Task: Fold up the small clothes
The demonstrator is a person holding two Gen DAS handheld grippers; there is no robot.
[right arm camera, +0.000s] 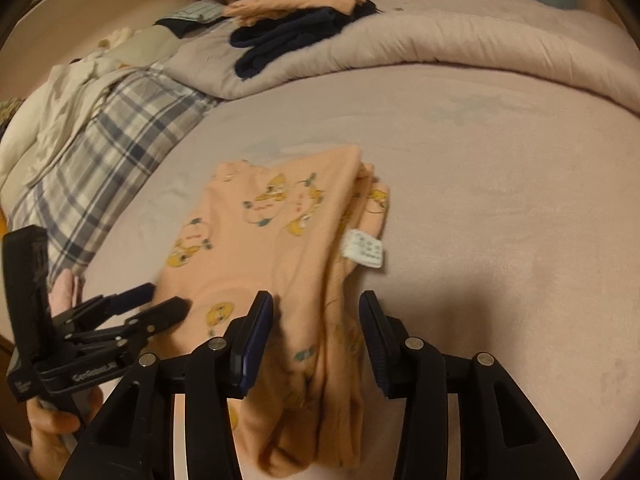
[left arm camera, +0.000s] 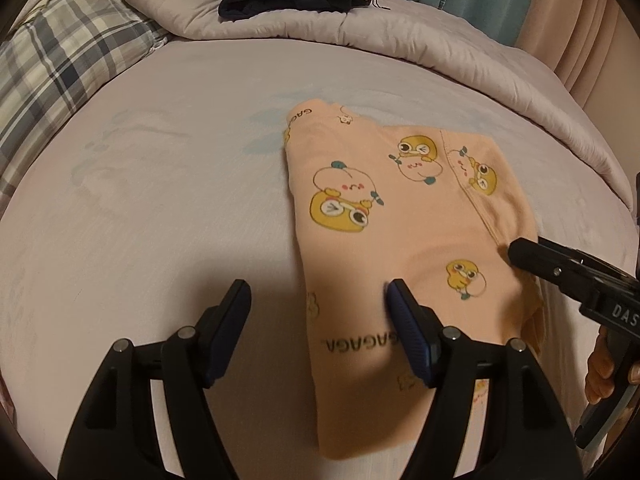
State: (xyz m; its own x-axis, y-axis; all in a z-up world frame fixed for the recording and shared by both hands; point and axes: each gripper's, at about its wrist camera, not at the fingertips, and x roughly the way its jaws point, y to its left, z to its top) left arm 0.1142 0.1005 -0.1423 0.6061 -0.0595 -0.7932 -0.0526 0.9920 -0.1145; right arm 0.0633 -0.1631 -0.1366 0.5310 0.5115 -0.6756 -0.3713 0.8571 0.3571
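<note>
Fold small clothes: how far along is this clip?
Done: the peach cartoon-print garment already lies folded lengthwise on the bed sheet; folded clothes sit stacked on the duvet. In hand: nothing; left gripper and right gripper are open. Left: probably one crosswise fold.

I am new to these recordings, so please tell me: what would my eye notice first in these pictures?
First, the peach garment printed with yellow cartoon ducks, lying partly folded in the middle of the pale bed sheet. Next, both pairs of black tongs, left and right, open above its near end, holding nothing. Behind, dark navy clothes sit on the rolled quilt.
</note>
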